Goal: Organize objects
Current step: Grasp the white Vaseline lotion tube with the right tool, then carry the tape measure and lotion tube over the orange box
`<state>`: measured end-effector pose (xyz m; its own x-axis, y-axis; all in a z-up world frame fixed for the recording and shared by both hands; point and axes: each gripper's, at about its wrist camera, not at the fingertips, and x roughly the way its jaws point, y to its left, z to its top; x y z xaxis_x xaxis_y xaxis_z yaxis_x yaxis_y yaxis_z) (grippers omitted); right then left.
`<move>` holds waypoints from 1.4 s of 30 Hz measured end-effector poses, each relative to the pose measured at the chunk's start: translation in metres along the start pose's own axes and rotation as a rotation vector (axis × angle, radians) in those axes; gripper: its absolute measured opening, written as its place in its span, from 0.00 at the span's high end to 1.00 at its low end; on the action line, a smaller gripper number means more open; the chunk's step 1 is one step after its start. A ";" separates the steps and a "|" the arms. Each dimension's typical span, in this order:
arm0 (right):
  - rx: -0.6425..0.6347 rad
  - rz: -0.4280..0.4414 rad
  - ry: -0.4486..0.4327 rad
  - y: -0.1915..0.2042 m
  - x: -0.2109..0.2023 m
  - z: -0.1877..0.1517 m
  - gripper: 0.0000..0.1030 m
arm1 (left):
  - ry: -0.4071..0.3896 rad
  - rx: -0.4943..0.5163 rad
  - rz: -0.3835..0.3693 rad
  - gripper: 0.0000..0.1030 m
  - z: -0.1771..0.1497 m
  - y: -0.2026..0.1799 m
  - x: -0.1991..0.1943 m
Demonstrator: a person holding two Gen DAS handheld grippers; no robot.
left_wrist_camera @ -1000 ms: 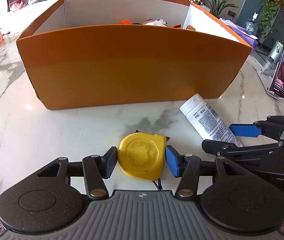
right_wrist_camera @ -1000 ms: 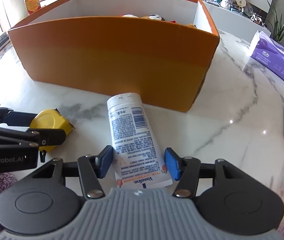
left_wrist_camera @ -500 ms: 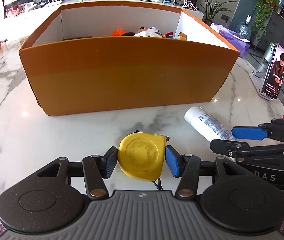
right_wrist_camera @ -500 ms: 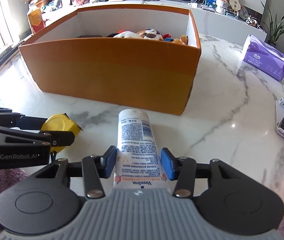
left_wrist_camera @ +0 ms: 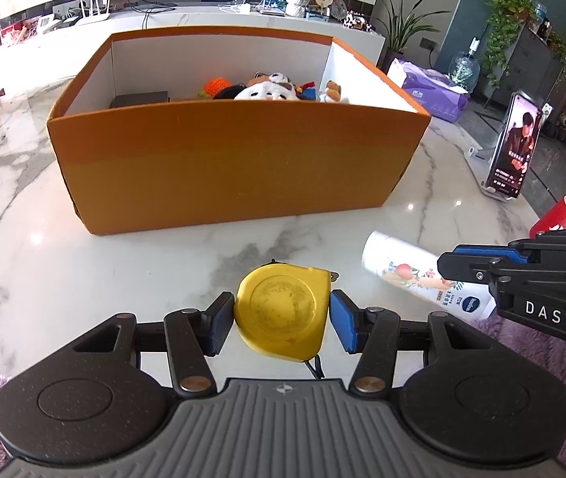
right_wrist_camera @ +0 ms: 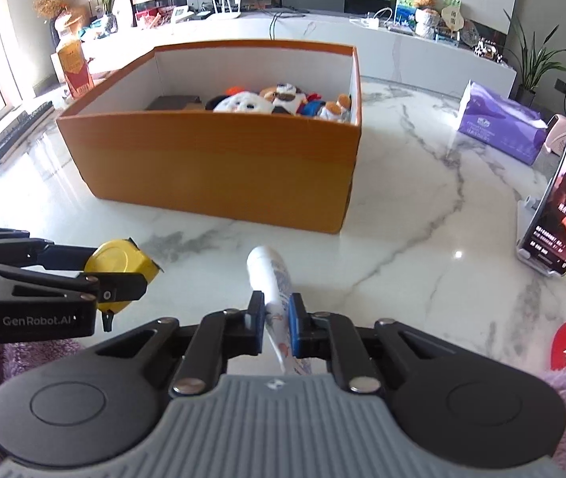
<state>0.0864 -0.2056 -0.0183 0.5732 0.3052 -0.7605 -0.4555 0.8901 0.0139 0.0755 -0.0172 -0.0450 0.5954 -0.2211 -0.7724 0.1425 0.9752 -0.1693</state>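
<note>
Two handheld grippers hang side by side above the near edge of a white marble table (left_wrist_camera: 83,239), both tilted down toward it. The left gripper (left_wrist_camera: 281,316) has its blue pads pressed against either side of a yellow tape measure (left_wrist_camera: 283,314), flat face up, and carries it clear of the tabletop. The right gripper (right_wrist_camera: 276,328) has just been closing its jaws, and they now pinch a white lotion tube (right_wrist_camera: 273,290) narrowly between them; the tube's flat printed body is squeezed thin there, with its round cap end pointing away toward the far side. Beyond both tools stands a big orange cardboard box (left_wrist_camera: 239,167), open at the top, white inside. Stuffed toys (right_wrist_camera: 267,101) are heaped in its far right corner, and a dark flat item lies at the far left. To the right, a phone (right_wrist_camera: 561,203) stands on a stand, screen lit, with a purple tissue pack (right_wrist_camera: 498,127) farther back.
</note>
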 end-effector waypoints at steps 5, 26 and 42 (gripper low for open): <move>-0.002 0.024 -0.039 0.002 -0.009 0.010 0.91 | -0.031 0.000 -0.014 0.41 0.007 -0.002 -0.013; -0.047 0.197 -0.212 0.007 -0.051 0.113 0.94 | -0.143 -0.004 -0.042 0.41 0.090 0.028 -0.059; -0.166 0.266 -0.283 0.047 0.062 0.249 0.94 | -0.111 0.125 0.102 0.41 0.166 0.075 0.017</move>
<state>0.2696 -0.0605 0.0969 0.5747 0.6187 -0.5357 -0.7033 0.7081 0.0633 0.2276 0.0507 0.0305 0.6941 -0.1275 -0.7085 0.1698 0.9854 -0.0110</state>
